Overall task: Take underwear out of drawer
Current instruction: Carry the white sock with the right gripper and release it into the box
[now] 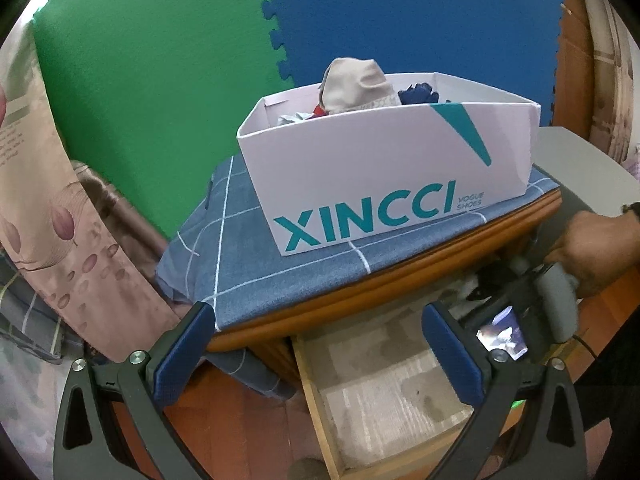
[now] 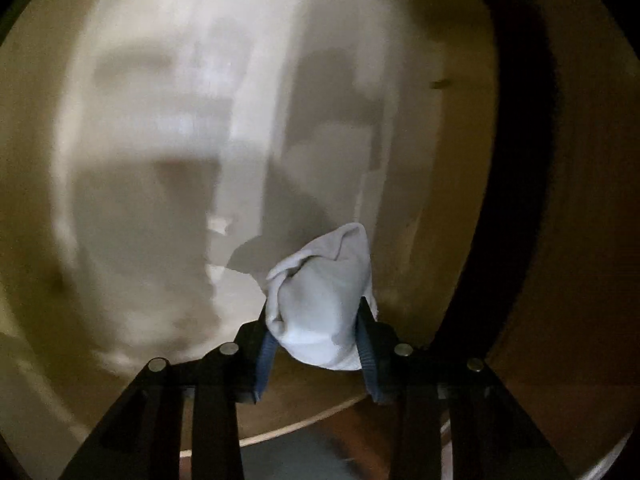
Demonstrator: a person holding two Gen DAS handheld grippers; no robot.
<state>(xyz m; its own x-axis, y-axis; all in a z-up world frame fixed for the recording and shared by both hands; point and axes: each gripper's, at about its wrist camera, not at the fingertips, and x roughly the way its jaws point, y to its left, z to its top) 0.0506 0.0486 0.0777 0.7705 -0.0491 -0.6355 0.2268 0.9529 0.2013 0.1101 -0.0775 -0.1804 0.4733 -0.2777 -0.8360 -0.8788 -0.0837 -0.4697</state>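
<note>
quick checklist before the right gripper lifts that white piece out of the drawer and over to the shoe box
1. Grip on the garment: ok. The right gripper is shut on the white underwear, with cloth bunched between both pads.
2. Garment free of the drawer: cannot tell. The right wrist view is blurred and its lower edge is hidden.
3. Drawer open enough: ok. The drawer is pulled out, its paper lining showing.
4. Left gripper out of the way: ok. The left gripper is open, holding nothing, in front of the cabinet.
5. Room in the shoe box: ok, probably. The shoe box is open on top, clothes piled toward its back.
</note>
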